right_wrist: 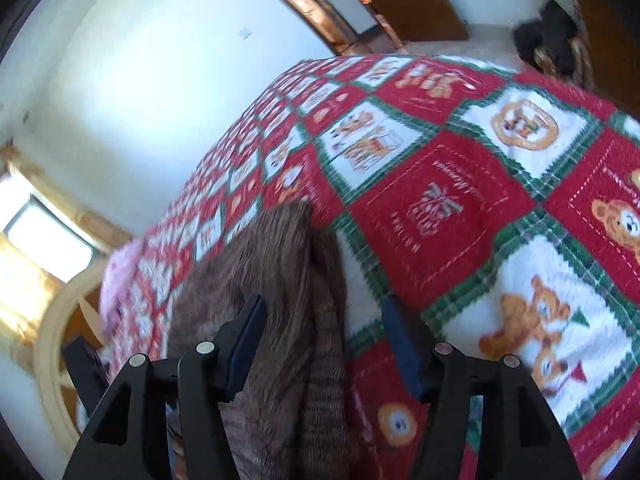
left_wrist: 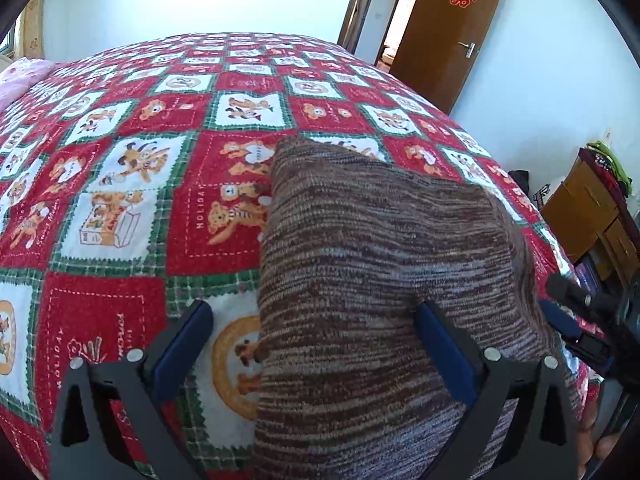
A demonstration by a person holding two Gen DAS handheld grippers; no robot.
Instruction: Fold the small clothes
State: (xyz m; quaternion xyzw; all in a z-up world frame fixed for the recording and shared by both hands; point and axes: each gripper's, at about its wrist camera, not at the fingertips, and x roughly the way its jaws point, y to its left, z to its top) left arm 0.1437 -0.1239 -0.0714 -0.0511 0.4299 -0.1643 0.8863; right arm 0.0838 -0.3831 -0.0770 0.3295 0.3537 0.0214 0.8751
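Observation:
A brown and grey striped knit garment [left_wrist: 380, 264] lies on the bed near its front edge, folded into a rough block. My left gripper [left_wrist: 316, 320] is open just above its left edge, one finger over the bedspread and one over the knit. My right gripper [right_wrist: 324, 320] is open and empty over the garment's right side [right_wrist: 280, 280]; the view is blurred. The right gripper also shows at the right edge of the left wrist view [left_wrist: 580, 320].
The bed carries a red, white and green cartoon-bear bedspread [left_wrist: 140, 200]. A pink pillow [left_wrist: 20, 80] lies at the far left. A wooden door [left_wrist: 452, 32] and a wooden cabinet with clothes [left_wrist: 592, 208] stand to the right.

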